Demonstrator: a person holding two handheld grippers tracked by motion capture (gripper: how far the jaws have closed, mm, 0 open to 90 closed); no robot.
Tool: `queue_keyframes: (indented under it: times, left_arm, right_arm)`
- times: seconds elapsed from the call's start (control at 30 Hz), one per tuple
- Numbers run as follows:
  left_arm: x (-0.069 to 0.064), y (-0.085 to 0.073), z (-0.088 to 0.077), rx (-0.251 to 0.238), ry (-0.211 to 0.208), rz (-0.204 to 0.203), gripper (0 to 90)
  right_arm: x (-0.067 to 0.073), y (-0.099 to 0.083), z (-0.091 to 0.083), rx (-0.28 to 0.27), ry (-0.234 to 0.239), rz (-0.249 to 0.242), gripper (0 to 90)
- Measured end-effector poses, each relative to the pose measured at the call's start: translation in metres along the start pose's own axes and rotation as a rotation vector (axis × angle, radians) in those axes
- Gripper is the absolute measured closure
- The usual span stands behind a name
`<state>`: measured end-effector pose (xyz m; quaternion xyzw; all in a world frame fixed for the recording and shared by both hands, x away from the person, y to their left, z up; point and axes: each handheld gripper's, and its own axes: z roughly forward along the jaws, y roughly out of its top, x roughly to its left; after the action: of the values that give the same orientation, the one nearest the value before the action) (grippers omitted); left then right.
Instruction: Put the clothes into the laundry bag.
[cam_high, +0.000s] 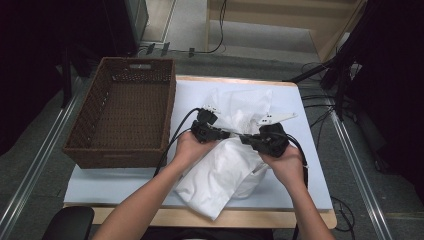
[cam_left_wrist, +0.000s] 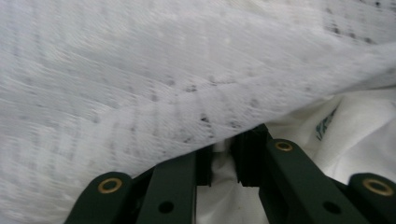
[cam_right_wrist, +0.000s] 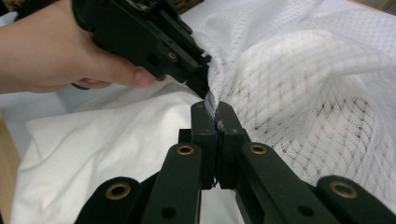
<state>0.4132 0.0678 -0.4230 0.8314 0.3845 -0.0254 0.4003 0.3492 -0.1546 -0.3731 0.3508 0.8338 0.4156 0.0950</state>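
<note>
A white mesh laundry bag (cam_high: 240, 107) lies bunched at the middle of the table, with a white garment (cam_high: 220, 175) spilling from it toward the near edge. The two grippers meet tip to tip at the bag's edge. My left gripper (cam_high: 227, 134) pinches a fold of the mesh (cam_left_wrist: 140, 84), with white fabric packed into the narrow gap between its pads (cam_left_wrist: 223, 161). My right gripper (cam_right_wrist: 217, 116) is shut tight on the mesh rim (cam_right_wrist: 303, 93), just below the left gripper's tip (cam_right_wrist: 203, 88). In the right gripper view the garment (cam_right_wrist: 107, 144) lies under both.
A brown wicker basket (cam_high: 120, 150) stands at the table's left with nothing in it. The white table top (cam_high: 125, 182) shows in front of it. Black cables trail from both grippers toward the person. Dark stands and cables crowd the floor at the right.
</note>
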Motion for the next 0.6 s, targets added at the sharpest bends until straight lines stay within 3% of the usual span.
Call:
queue_keyframes:
  times: [0.07,0.13,0.33,0.47,0.6]
  left_arm:
    - [-0.004,-0.002,-0.005,0.011,-0.032,-0.001,74.8]
    - [-0.01,-0.005,-0.014,0.025,-0.041,0.031,67.8]
    - [-0.022,-0.018,-0.049,-0.016,-0.003,0.104,45.8]
    - [-0.022,-0.035,-0.063,-0.036,0.007,0.079,32.4]
    - [-0.026,-0.054,-0.062,0.0,0.021,0.048,25.5]
  right_arm:
    - [-0.004,-0.002,-0.001,-0.006,-0.01,0.015,90.0]
    - [-0.007,-0.003,-0.003,-0.011,-0.023,0.023,90.0]
    - [-0.012,-0.005,-0.005,-0.016,-0.046,0.031,90.0]
    - [-0.013,-0.005,-0.005,-0.018,-0.049,0.037,90.0]
    - [-0.014,-0.004,-0.005,-0.02,-0.052,0.033,90.0]
